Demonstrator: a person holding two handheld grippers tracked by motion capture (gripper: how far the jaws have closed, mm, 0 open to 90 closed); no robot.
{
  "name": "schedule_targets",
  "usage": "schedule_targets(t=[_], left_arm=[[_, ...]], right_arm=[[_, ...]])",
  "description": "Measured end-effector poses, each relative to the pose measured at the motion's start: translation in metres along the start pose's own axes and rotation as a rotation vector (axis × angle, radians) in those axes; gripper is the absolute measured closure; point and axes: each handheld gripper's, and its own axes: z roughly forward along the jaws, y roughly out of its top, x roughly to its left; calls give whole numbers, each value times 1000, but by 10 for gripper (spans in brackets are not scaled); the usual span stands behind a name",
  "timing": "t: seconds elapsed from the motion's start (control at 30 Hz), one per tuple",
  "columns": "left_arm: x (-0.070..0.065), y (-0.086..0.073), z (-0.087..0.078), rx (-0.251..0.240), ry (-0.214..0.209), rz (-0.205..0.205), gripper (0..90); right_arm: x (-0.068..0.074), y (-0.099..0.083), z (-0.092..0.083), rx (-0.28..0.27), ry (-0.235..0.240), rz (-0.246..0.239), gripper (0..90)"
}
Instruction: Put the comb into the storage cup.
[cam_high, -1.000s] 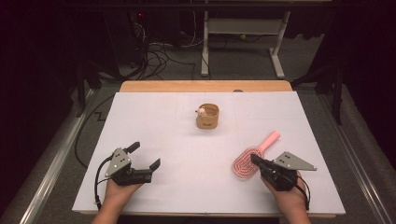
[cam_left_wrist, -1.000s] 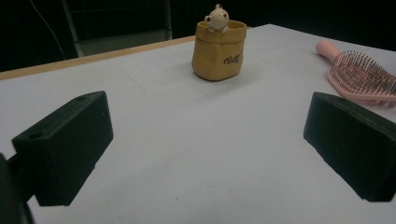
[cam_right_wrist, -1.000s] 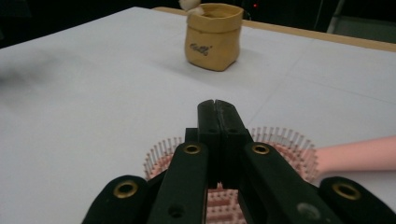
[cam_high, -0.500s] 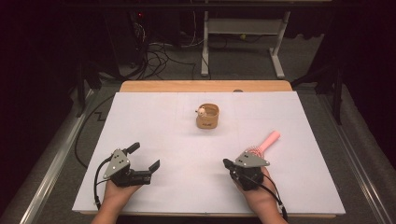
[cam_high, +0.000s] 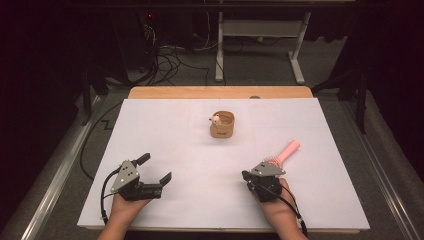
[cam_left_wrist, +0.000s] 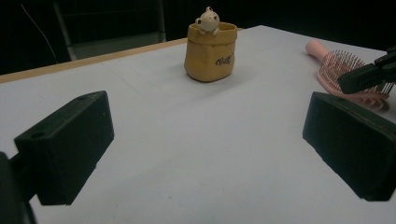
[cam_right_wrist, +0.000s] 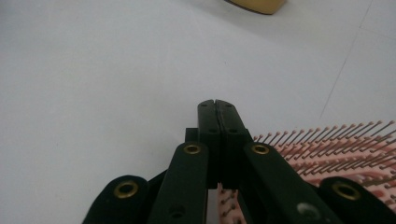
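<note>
The right gripper (cam_high: 248, 176) covers the bristle head of the pink hairbrush (cam_high: 287, 151) in the high view, and the tan pot (cam_right_wrist: 256, 4) is cut off at the right gripper view's top edge.

Bright table, dark surroundings, soft focus

The left gripper (cam_high: 156, 169) rests with jaws spread wide, while the right gripper (cam_high: 246, 175) is closed tight.

hairbrush (cam_high: 285, 153): pink | pot (cam_high: 222, 125): tan | table (cam_high: 170, 130): white | tongs: black
</note>
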Motion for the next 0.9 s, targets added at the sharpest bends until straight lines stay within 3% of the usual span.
schedule_targets(t=[0.9], left_arm=[[0, 0, -2, 11, -9, -8, 38]], right_arm=[[-11, -19, -38, -10, -2, 8, 900]])
